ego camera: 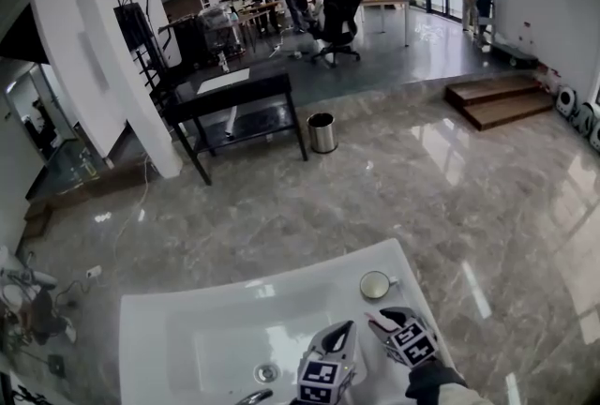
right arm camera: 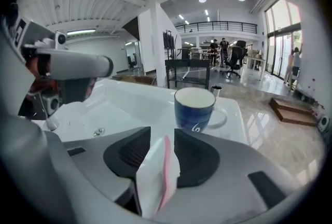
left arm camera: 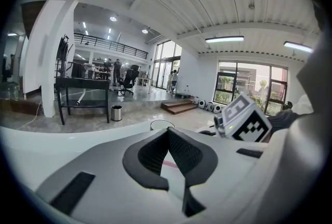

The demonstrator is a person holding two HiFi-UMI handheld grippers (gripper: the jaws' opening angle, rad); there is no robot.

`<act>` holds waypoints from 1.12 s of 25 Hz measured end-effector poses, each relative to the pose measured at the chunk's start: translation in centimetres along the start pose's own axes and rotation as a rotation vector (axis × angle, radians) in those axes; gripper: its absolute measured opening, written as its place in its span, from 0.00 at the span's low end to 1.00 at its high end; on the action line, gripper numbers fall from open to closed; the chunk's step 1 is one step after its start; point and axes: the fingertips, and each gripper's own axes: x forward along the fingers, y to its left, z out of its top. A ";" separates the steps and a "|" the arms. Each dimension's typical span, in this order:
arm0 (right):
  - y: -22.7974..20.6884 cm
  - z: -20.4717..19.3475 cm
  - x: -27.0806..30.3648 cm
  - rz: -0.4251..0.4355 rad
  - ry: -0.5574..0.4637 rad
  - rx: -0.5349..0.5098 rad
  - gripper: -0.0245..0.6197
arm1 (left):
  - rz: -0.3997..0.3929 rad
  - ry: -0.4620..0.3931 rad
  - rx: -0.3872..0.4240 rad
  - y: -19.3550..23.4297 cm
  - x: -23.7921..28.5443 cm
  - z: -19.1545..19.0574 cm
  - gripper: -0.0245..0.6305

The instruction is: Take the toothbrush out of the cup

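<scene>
The toothbrush (right arm camera: 164, 171), white with a pink stripe, is out of the cup (right arm camera: 194, 109) and stands between the jaws of the right gripper (right arm camera: 162, 137). The jaws are spread, with a gap showing beside the brush's far end, so the pads do not press on it. The blue cup sits just beyond that gripper, on the far right corner of the white sink (ego camera: 187, 328). The left gripper (left arm camera: 167, 132) hangs just left of the right one over the sink's near edge, its jaws pressed together at the tips.
</scene>
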 end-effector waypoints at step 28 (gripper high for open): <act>-1.7 6.4 -12.1 -0.242 -0.338 0.049 0.05 | -0.039 -0.101 0.050 -3.2 0.8 5.0 0.04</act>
